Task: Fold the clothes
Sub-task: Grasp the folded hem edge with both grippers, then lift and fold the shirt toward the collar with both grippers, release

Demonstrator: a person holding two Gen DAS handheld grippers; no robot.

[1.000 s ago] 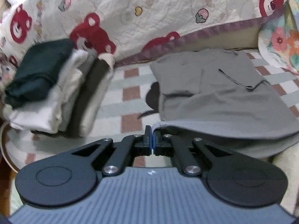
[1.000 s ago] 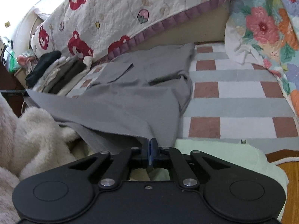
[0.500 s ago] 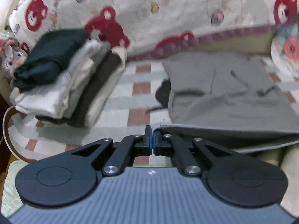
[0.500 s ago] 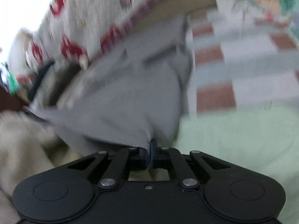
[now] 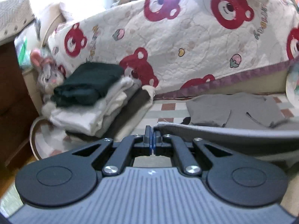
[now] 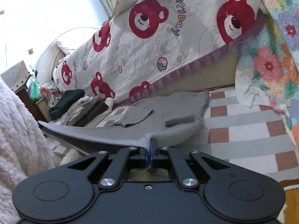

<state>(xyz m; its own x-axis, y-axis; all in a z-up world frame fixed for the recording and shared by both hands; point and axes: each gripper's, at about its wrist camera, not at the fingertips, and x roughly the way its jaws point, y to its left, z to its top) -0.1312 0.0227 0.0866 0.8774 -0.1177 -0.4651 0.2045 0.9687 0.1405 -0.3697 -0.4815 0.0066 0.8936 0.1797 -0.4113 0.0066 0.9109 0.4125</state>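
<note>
A grey garment [image 5: 237,112] [image 6: 168,115] lies on the checked bed cover, its near hem lifted and stretched between both grippers. My left gripper [image 5: 152,136] is shut on the hem's left corner, and the cloth runs off to the right from its jaws. My right gripper [image 6: 152,145] is shut on the hem's right corner, where the fabric bunches over the fingertips and stretches off to the left. The far part of the garment, with a folded-in sleeve [image 6: 178,120], rests flat on the bed.
A stack of folded clothes [image 5: 97,102] [image 6: 74,104], dark green on top, stands at the left of the bed beside a plush rabbit [image 5: 46,72]. A bear-print quilt [image 5: 186,43] rises behind. A floral quilt [image 6: 271,65] lies right; fluffy white fabric [image 6: 16,130] is at near left.
Both grippers have risen with the grey hem, lifting it off the bed and pulling it taut. Both views tilted upward, showing more of the quilt and the window.
</note>
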